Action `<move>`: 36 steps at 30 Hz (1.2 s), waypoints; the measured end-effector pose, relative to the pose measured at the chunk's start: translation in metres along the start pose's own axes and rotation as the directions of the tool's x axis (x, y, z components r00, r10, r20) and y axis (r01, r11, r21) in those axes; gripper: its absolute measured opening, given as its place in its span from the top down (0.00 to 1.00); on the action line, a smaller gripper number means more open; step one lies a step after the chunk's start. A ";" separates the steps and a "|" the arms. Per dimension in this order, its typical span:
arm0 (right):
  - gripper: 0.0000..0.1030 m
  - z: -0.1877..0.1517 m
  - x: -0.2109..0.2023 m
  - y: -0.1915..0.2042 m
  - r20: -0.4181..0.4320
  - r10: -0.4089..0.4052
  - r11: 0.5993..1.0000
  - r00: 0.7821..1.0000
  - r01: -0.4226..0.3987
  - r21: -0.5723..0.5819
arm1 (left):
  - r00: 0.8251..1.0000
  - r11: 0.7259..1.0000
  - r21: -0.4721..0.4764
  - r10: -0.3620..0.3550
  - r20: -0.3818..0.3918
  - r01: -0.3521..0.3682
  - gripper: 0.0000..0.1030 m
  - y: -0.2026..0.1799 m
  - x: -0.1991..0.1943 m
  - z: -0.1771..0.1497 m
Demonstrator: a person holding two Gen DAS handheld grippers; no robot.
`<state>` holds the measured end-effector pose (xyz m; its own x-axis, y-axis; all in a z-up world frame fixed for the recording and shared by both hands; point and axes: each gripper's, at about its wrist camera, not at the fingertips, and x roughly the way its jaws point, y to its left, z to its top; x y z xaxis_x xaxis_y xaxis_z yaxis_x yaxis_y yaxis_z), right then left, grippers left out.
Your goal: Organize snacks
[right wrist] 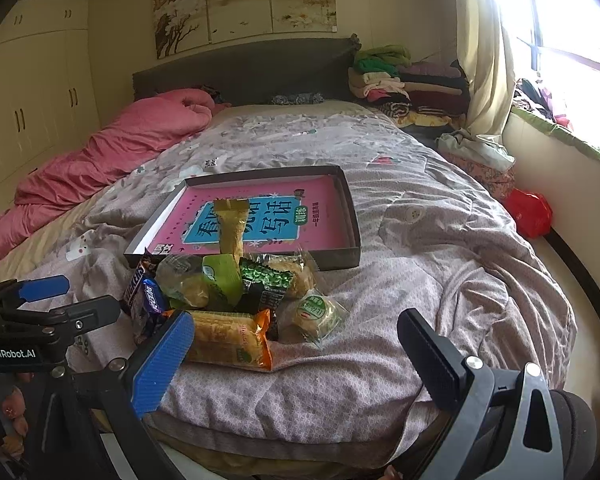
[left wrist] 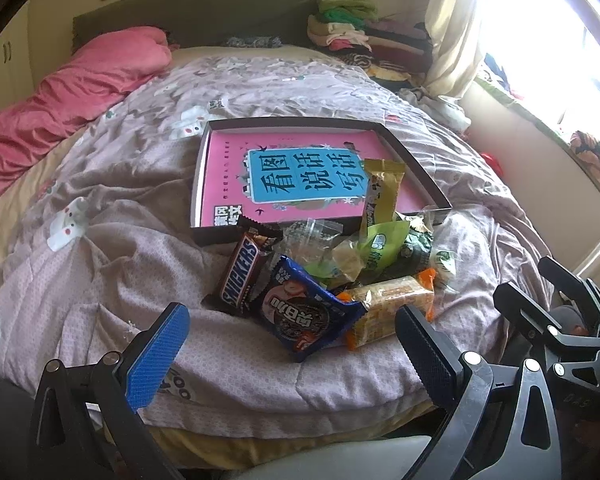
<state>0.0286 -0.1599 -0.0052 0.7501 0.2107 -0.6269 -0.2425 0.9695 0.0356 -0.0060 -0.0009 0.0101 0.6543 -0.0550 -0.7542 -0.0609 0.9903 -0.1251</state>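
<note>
Snack pile (left wrist: 324,276) lies just beyond left gripper's (left wrist: 292,344) spread jaws; seemingly untouched.

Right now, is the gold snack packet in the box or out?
Partly in. The gold packet leans over the box's near wall, top end over the pink book, lower end in the snack pile outside.

Black hand-held gripper (left wrist: 292,344), one blue pad, silver screws.

A bed (right wrist: 440,240) under a pale patterned quilt filled the middle of the frame, its dark headboard (right wrist: 240,68) against a cream wall. A painting (right wrist: 244,4) hung above it. Cream wardrobes (right wrist: 40,92) stood at upper left. Bright daylight poured through the window (right wrist: 572,56) at upper right, beside a pale curtain (right wrist: 484,60).
</note>
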 end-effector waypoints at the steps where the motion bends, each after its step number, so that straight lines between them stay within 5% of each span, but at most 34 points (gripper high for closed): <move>1: 0.00 0.001 -0.001 0.000 0.002 0.000 1.000 1.000 0.000 -0.001 | 1.000 1.000 -0.002 -0.001 0.001 0.001 0.01 0.000 0.000 0.000; 36: 0.00 0.000 -0.005 -0.003 -0.001 -0.007 1.000 1.000 0.007 0.011 | 1.000 1.000 0.002 -0.002 -0.017 0.002 0.01 0.000 0.000 -0.004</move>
<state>0.0254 -0.1637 -0.0024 0.7512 0.2042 -0.6278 -0.2309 0.9722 0.0398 -0.0091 -0.0018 0.0076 0.6417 -0.0587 -0.7647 -0.0582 0.9905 -0.1249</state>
